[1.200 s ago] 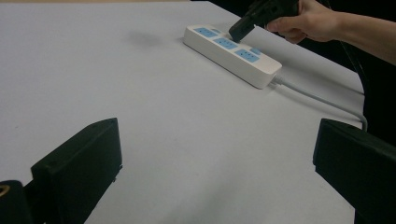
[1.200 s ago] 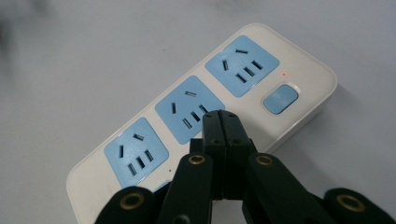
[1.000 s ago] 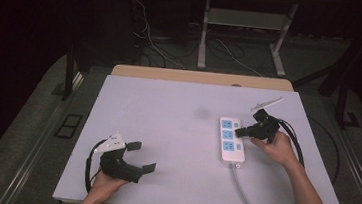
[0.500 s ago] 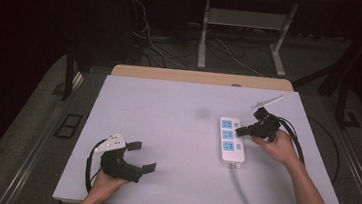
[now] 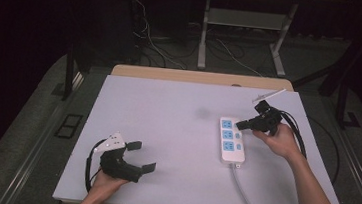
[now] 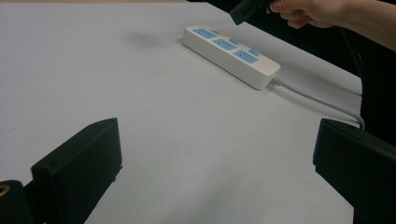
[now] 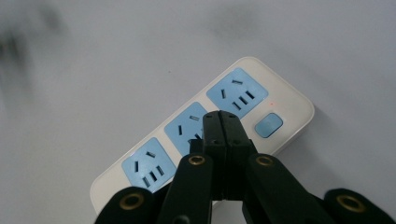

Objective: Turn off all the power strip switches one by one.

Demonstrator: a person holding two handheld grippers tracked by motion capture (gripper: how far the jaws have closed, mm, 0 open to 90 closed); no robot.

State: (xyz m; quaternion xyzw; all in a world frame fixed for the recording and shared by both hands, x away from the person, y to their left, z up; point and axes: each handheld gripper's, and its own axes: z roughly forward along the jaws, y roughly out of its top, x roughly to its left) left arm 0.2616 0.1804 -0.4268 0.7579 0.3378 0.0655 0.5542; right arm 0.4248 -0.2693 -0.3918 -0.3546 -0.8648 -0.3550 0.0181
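Right gripper (image 5: 243,123), held in the person's right hand (image 5: 280,142), hovered with its black tips over the far end of the white power strip (image 5: 231,141), and its jaws were pressed flat together with nothing between them. From the right gripper view those joined tips (image 7: 221,122) sat over the middle blue socket (image 7: 189,126) of the power strip (image 7: 289,100), with the small blue switch (image 7: 269,125) just beside them toward the strip's end; whether the tips touched the strip's surface could not be told. Three blue sockets ran along the strip, and its grey cord (image 5: 247,199) left the near end and ran off the table's near edge. The strip lay flat on the pale grey table (image 5: 168,111), in the right half. Well apart from the strip, toward the table's near left corner, the left gripper (image 5: 141,156) rested in the person's left hand (image 5: 105,185), its two jaws spread wide and holding nothing. In the left gripper view the power strip (image 6: 231,51) lay far ahead between those open jaws, with the right hand (image 6: 303,11) and the tip of its gripper (image 6: 245,9) above the strip's far end. A faint dark smudge (image 5: 202,113) marked the table just beyond the strip, toward the centre.
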